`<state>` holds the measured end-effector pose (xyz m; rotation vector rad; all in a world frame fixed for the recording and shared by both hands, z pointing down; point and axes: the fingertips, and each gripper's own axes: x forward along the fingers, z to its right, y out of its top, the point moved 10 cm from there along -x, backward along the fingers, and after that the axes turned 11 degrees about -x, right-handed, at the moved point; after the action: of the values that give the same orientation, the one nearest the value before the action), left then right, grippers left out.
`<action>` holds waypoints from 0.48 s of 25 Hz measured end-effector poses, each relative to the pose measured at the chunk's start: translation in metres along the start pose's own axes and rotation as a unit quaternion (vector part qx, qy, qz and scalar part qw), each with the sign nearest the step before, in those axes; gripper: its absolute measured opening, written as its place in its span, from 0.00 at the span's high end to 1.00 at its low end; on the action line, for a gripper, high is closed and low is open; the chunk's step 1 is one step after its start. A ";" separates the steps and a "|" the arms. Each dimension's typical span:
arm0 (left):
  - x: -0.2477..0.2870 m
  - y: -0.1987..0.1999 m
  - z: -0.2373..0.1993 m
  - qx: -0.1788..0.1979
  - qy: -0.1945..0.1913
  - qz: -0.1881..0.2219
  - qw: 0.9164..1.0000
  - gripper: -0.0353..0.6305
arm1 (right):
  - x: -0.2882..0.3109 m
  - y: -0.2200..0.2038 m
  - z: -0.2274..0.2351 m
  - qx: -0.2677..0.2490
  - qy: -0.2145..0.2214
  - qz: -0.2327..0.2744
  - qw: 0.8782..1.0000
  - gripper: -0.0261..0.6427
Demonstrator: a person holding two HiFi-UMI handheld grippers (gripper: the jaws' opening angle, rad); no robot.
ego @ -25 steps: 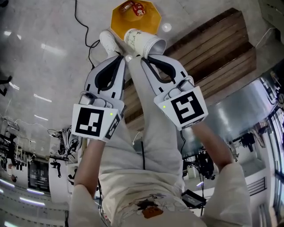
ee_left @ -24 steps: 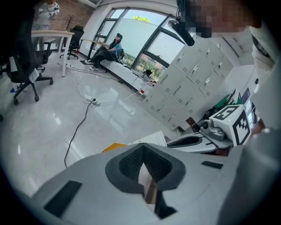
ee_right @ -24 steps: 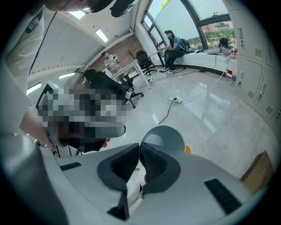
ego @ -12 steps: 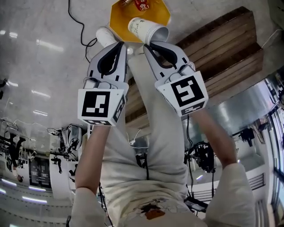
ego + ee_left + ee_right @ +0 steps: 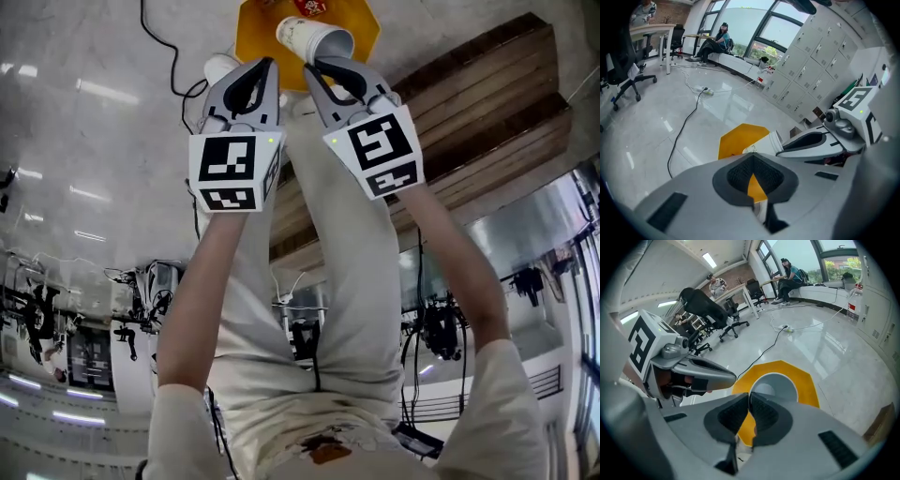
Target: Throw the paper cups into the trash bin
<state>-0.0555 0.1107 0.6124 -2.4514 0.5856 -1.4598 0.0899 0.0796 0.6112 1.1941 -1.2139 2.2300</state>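
Note:
A white paper cup (image 5: 314, 37) hangs tilted over the yellow octagonal trash bin (image 5: 255, 42), its mouth toward me. My right gripper (image 5: 315, 64) is shut on the cup's rim. In the right gripper view the cup (image 5: 776, 385) shows its grey inside just past the closed jaws (image 5: 750, 397), with the bin (image 5: 808, 383) behind it. My left gripper (image 5: 269, 66) is level with the right one, on its left, shut with nothing held. In the left gripper view the pads meet (image 5: 751, 159); cup (image 5: 761, 145) and bin (image 5: 736, 140) lie beyond.
My white-trousered legs run up the middle, one white shoe (image 5: 218, 67) beside the bin. A black cable (image 5: 167, 58) crosses the glossy floor at left. A wooden bench (image 5: 487, 103) lies to the right. Red litter (image 5: 314, 7) sits in the bin. Office chairs (image 5: 708, 305) stand farther off.
Both grippers have moved forward toward the bin, side by side. The cup, still gripped by the right gripper, now hangs over the bin's opening instead of its near edge.

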 end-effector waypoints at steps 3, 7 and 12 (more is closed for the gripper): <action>0.013 -0.007 -0.008 0.001 0.010 -0.009 1.000 0.94 | 0.014 -0.010 0.005 0.001 0.001 -0.008 1.000 0.92; 0.025 -0.010 -0.018 -0.002 0.027 -0.018 0.999 0.94 | 0.027 -0.015 0.008 -0.001 -0.001 -0.019 1.000 0.92; 0.040 -0.008 -0.024 -0.002 0.029 -0.020 0.999 0.94 | 0.051 -0.031 0.015 0.012 -0.016 -0.030 0.999 0.92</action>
<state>-0.0578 0.1001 0.6584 -2.4452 0.5529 -1.5508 0.0870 0.0800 0.6724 1.2630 -1.1508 2.1967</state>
